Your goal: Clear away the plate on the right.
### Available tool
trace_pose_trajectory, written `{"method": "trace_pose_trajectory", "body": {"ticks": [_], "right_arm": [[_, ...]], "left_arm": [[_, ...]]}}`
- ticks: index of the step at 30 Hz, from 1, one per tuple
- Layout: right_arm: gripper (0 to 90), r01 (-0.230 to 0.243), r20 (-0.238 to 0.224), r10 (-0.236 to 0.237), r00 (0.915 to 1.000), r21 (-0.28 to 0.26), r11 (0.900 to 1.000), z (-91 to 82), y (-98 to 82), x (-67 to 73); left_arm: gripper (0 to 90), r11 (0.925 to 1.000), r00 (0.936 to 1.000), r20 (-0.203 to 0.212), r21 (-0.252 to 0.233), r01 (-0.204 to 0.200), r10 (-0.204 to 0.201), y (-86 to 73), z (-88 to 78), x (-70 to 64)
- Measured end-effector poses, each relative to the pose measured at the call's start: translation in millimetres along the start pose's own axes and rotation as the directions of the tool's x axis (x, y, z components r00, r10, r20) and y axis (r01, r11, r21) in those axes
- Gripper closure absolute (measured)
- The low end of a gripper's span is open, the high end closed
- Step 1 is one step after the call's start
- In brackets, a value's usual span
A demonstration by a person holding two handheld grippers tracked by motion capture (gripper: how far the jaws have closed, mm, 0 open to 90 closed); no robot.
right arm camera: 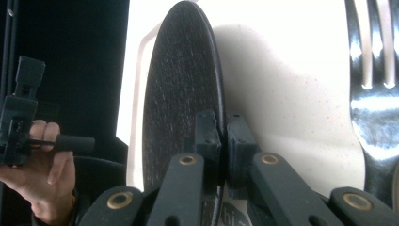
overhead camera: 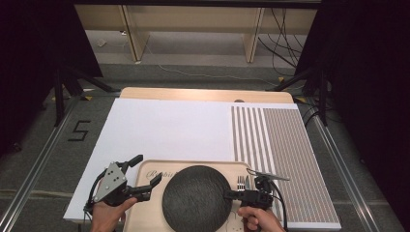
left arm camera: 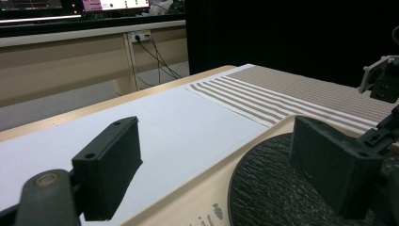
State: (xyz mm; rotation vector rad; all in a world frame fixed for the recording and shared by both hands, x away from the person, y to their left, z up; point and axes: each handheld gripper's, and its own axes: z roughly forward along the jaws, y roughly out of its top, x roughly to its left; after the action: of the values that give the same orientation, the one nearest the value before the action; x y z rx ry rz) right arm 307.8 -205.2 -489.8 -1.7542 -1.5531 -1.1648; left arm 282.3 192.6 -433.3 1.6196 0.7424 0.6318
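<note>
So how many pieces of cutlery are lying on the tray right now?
2 that I can make out: a fork and a knife, side by side on the tray just right of the dark plate. The right gripper covers their lower ends, so more could be hidden there.

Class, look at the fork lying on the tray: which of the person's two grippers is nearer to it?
Right. The right gripper clamps the dark plate's right rim, just beside the fork. The left gripper stands open at the plate's far side, left of it.
</note>
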Motion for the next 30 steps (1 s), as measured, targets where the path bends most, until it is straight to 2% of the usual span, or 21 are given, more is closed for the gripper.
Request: {"method": "trace_pose_trajectory", "body": {"ticks": [2, 4, 6, 8, 9, 10, 11, 12, 15, 16, 17, 21, 22, 23, 24, 25, 26, 28, 29, 30], "right_arm": [[85.5, 0.008, 0.000, -0.008, 1.0000, 0.017, 1.000, 0.7, 0.4, 0.3], [83.1, 0.042, 0.030, -0.043, 0.9987, 0.025, 0.999, 2.7, 0.6, 0.7], [81.6, 0.071, 0.070, -0.074, 0.9948, 0.039, 0.997, 3.9, 1.2, 2.6], [79.6, 0.099, 0.081, -0.102, 0.9914, 0.044, 0.994, 4.5, 1.9, 6.3], [78.7, 0.114, 0.102, -0.118, 0.9878, 0.049, 0.992, 4.6, 1.9, 7.7], [77.3, 0.134, 0.122, -0.139, 0.9827, 0.054, 0.990, 5.4, 1.7, 10.0], [74.5, 0.173, 0.139, -0.180, 0.9738, 0.062, 0.983, 6.1, 1.0, 12.5], [70.3, 0.188, 0.172, -0.197, 0.9652, 0.069, 0.980, 7.8, 0.2, 15.1], [56.8, 0.228, 0.210, -0.244, 0.9468, 0.098, 0.969, 12.0, -2.8, 19.9], [53.5, 0.253, 0.211, -0.271, 0.9390, 0.112, 0.961, 13.2, -3.7, 21.4], [50.6, 0.252, 0.218, -0.273, 0.9372, 0.116, 0.961, 13.8, -3.7, 23.0], [39.7, 0.292, 0.235, -0.316, 0.9191, 0.131, 0.947, 13.2, -5.3, 29.9], [38.1, 0.326, 0.246, -0.348, 0.9046, 0.124, 0.937, 14.0, -6.0, 31.3], [36.2, 0.376, 0.272, -0.393, 0.8784, 0.113, 0.920, 15.3, -6.3, 31.6], [34.2, 0.394, 0.298, -0.410, 0.8619, 0.116, 0.912, 15.0, -6.6, 33.7], [33.7, 0.409, 0.305, -0.423, 0.8532, 0.111, 0.906, 13.9, -6.7, 35.3], [33.6, 0.424, 0.326, -0.437, 0.8381, 0.113, 0.898, 12.3, -7.1, 37.4], [32.5, 0.444, 0.344, -0.454, 0.8216, 0.113, 0.889, 11.4, -8.9, 39.5], [31.8, 0.476, 0.346, -0.487, 0.8017, 0.123, 0.871, 10.7, -7.6, 38.3], [31.6, 0.476, 0.341, -0.485, 0.8050, 0.117, 0.872, 11.1, -8.1, 39.0]], "left_arm": [[16.4, 1.0000, 1.0000, 0.000, 0.000, 0.000, 0.000, 0.1, 0.1, 0.0], [16.4, 1.0000, 1.0000, 0.001, 0.000, -0.001, 0.001, 0.2, 0.0, -0.1], [16.5, 1.0000, 1.0000, 0.001, 0.000, -0.001, 0.001, 0.2, -0.1, -0.2], [16.4, 1.0000, 1.0000, 0.002, -0.001, -0.004, 0.004, 0.3, -0.2, 0.0], [16.4, 1.0000, 1.0000, 0.002, -0.001, -0.005, 0.005, 0.4, -0.2, -0.1], [16.4, 1.0000, 1.0000, 0.003, 0.000, -0.004, 0.004, 0.2, -0.2, -0.1], [16.4, 1.0000, 1.0000, 0.003, 0.001, -0.001, 0.001, 0.0, -0.1, -0.2], [16.4, 1.0000, 1.0000, 0.004, 0.002, -0.001, 0.001, 0.0, 0.0, -0.2], [16.4, 1.0000, 1.0000, 0.006, -0.001, -0.002, 0.002, 0.5, 0.0, -0.2], [16.4, 1.0000, 1.0000, 0.005, -0.001, -0.003, 0.003, 0.6, -0.3, 0.0], [16.4, 1.0000, 1.0000, 0.005, 0.000, -0.002, 0.002, 0.5, -0.4, 0.0], [16.4, 1.0000, 1.0000, 0.008, 0.002, -0.002, 0.002, 0.4, -0.2, 0.1], [16.4, 1.0000, 0.9999, 0.010, 0.003, 0.002, -0.002, 0.2, -0.1, -0.5], [16.3, 1.0000, 0.9999, 0.010, 0.004, 0.003, -0.003, 0.2, -0.1, -0.8], [16.3, 1.0000, 0.9999, 0.010, 0.004, 0.003, -0.003, 0.3, -0.1, -0.9], [16.2, 1.0000, 0.9999, 0.011, 0.003, 0.004, -0.004, 0.4, 0.1, -0.9], [16.2, 1.0000, 0.9999, 0.011, 0.003, 0.004, -0.005, 0.4, 0.2, -0.9], [16.2, 1.0000, 0.9999, 0.013, 0.004, 0.004, -0.004, 0.1, 1.3, -1.2], [16.1, 0.9999, 0.9999, 0.013, 0.012, 0.001, -0.001, 0.1, 1.2, -1.7], [16.2, 0.9999, 0.9999, 0.015, 0.013, 0.001, -0.001, 0.0, 1.4, -2.0]]}}
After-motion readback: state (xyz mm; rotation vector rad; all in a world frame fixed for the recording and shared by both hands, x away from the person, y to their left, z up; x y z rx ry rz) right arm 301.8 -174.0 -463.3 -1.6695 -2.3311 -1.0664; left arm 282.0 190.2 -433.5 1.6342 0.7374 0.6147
